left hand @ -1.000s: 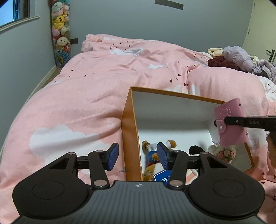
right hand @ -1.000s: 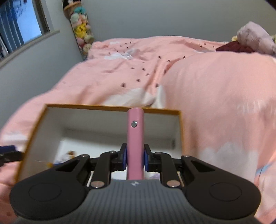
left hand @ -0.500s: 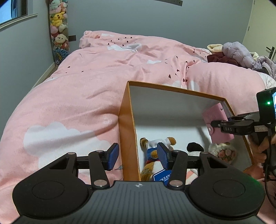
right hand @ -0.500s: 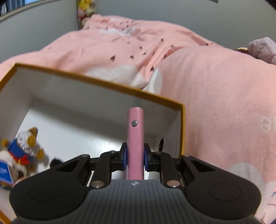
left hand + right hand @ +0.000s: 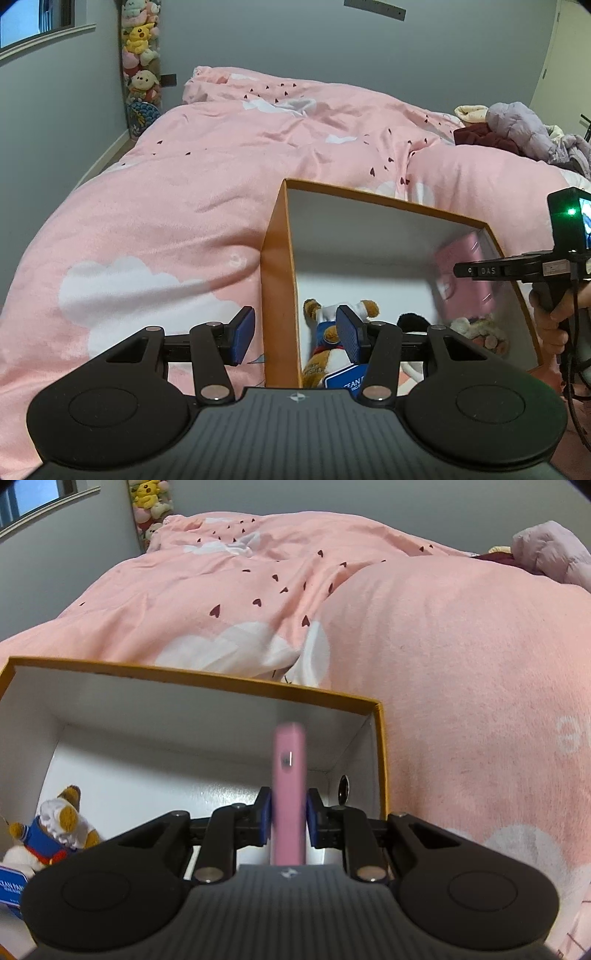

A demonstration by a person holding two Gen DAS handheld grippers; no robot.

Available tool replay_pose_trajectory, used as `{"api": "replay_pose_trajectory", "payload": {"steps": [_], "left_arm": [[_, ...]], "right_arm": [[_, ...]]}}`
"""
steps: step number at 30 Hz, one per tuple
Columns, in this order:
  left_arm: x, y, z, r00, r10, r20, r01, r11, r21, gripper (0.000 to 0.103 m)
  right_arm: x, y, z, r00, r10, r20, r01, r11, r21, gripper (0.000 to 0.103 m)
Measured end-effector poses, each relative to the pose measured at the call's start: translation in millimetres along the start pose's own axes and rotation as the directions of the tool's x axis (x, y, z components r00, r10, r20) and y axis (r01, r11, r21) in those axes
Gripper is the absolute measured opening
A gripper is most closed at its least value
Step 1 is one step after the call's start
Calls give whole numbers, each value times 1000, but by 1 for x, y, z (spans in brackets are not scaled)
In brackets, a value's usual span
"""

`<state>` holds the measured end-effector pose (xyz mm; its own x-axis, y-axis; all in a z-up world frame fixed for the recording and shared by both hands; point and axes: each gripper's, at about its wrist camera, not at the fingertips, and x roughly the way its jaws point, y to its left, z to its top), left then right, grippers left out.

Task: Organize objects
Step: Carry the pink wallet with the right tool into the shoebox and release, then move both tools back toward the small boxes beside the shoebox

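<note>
Wallet [image 5: 289,794] pinched edge-on in right gripper [image 5: 289,821], inside box [image 5: 229,690] near right wall; judgement: lower till it rests on floor before release, keep clear of wall; box also holds plush [image 5: 55,827], blue card [image 5: 345,380], flower toy [image 5: 480,330]; left gripper [image 5: 295,334] half-open, straddles box's left wall, grips nothing.

The orange box [image 5: 380,760] is open on top; a plush toy [image 5: 61,827] crowds its left floor, the right lies bare.
</note>
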<state>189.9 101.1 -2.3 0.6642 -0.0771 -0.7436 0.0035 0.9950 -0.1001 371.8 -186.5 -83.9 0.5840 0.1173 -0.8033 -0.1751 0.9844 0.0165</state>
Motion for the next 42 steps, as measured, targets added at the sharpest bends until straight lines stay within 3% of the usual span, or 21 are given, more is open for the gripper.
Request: {"api": "replay_pose_trajectory", "payload": {"steps": [4,9,19,23,26,32,37,42], "left_arm": [[-4,-3,-1,1000,-5,7,5,1000,0,57],[-6,-5,-3,1000,1,8,-1,1000,-13,57],[-42,-20,-15,998,-26,62,25,1000,10,57],[-65,-34,-26,994,-56,95,54,998,28,57],[-81,-46,-38,990,-86,113,82,996,41,57],[-96,-74,-71,983,-134,124,126,989,76,57],[-82,-92,-102,979,-197,58,195,980,43,57],[-56,-109,-136,980,-194,-36,194,981,-4,57]], "right_arm": [[-5,0,-1,999,-47,15,47,998,-32,22],[-15,-3,-9,994,-94,53,99,990,-104,12],[-68,-5,-35,994,-18,111,27,996,-83,18],[-106,-1,-56,988,56,147,-47,997,-60,26],[-130,5,-77,980,101,170,-93,994,-57,27],[-161,16,-124,973,110,200,-98,993,-69,31],[-163,16,-160,980,115,165,-111,993,-31,32],[-156,10,-188,990,45,136,-46,999,2,32]]}}
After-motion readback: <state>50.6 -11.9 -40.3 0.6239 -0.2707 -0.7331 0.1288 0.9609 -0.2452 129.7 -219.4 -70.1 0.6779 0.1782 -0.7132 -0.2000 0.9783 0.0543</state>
